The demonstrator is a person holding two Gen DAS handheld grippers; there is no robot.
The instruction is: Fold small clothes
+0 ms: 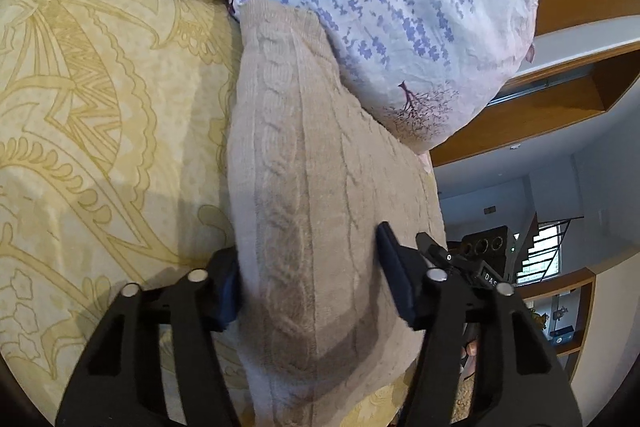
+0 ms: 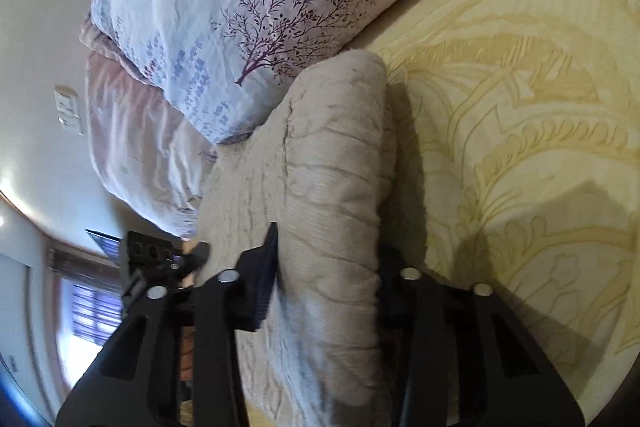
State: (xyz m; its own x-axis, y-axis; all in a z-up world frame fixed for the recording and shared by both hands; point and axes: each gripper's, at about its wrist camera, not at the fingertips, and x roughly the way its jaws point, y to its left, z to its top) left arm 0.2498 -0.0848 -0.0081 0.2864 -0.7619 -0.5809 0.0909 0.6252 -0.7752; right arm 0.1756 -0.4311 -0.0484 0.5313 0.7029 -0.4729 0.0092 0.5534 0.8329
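We see the left gripper (image 1: 310, 283) with its jaws spread wide around a thick fold of the beige cable-knit sweater (image 1: 320, 187) — one finger (image 1: 226, 291) sits under the fabric's left edge, the other finger (image 1: 394, 275) lies on top of the knit. The jaws bracket the cloth, but whether they press it we cannot tell. The tool is rolled, so the room beyond appears tipped on its side.

The right gripper (image 2: 324, 283) stands the same way: its jaws are parted around a bulky rolled edge of the sweater (image 2: 332, 211), with the left finger (image 2: 266, 279) against the near side of the roll and the other finger mostly hidden behind the fabric. This view is rolled too. At the far edge of each wrist view we see the other gripper's black body — in the left view at (image 1: 484, 251), in the right view at (image 2: 152, 255).

The sweater lies on a yellow patterned bedsheet (image 1: 80, 107), its far end touching a floral duvet (image 1: 380, 7) bunched beyond it. In the right view the duvet (image 2: 240, 7) shows a printed purple tree, and the bedsheet (image 2: 520, 87) spreads to the right. Wooden shelves (image 1: 560, 99) show behind the duvet in the left view.
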